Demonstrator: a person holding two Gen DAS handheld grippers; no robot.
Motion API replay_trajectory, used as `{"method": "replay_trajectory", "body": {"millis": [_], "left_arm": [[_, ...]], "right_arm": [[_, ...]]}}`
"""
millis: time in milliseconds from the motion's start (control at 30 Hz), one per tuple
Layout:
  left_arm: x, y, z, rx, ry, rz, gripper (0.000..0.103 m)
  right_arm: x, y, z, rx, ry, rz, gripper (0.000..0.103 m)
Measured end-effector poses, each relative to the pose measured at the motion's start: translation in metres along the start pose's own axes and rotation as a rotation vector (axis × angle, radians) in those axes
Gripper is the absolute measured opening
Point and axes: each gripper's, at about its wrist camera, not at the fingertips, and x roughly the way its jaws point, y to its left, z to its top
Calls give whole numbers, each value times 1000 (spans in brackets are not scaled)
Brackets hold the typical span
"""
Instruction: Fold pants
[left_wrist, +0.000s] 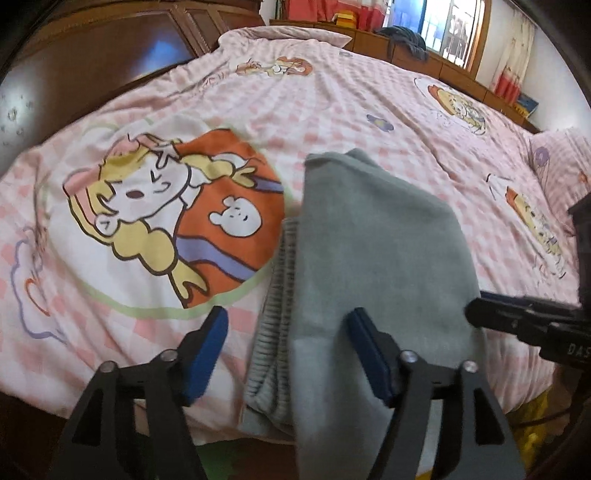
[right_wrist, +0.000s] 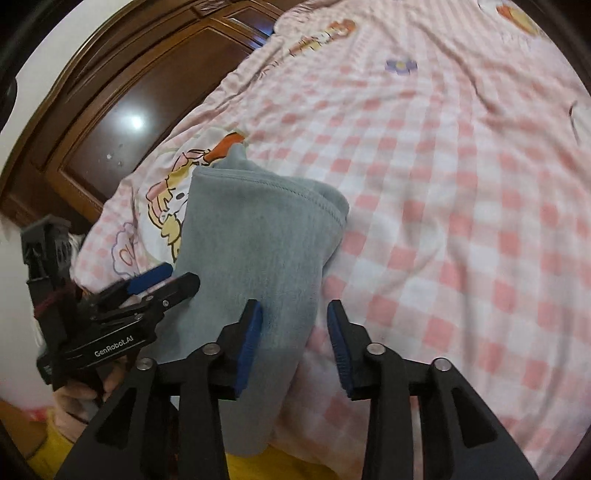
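Nearest us, the left tool (left_wrist: 288, 354) is gaping wide over the pants (left_wrist: 369, 258), one blue pad hanging over the ribbed waistband (left_wrist: 275, 314) side, the other over the smooth grey cloth, nothing pinched. The right tool (right_wrist: 295, 343) is spread apart too, straddling the pants' right-hand edge and gripping nothing. The pants are lying in a narrow folded strip at the near edge of the bed (right_wrist: 461, 184), their lowest part spilling off it, the hem (right_wrist: 280, 188) running toward the bed's middle. This fleece looks soft, light and floppy, so it's likely drooping wherever it isn't supported; I'd be pinching through all the layers at the near corners. Beyond, the cartoon print (left_wrist: 166, 221) and wooden wardrobe (left_wrist: 92, 48) are looking on.
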Motion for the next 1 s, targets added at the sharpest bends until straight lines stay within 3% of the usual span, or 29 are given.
{"method": "replay_trajectory", "body": {"millis": [167, 600, 733, 833, 1000], "left_arm": [[10, 20, -3, -103, 30, -85, 80], [18, 24, 1, -123, 40, -180, 79], [21, 20, 3, -123, 30, -217, 75], [29, 21, 6, -167, 34, -254, 75], [21, 11, 9, -141, 25, -248, 56]], "right_arm": [[17, -4, -5, 63, 35, 78, 44], [32, 12, -1, -4, -2, 28, 54], [35, 7, 3, 34, -17, 51, 52], [35, 8, 6, 38, -22, 53, 44], [22, 15, 6, 12, -49, 65, 31]]}}
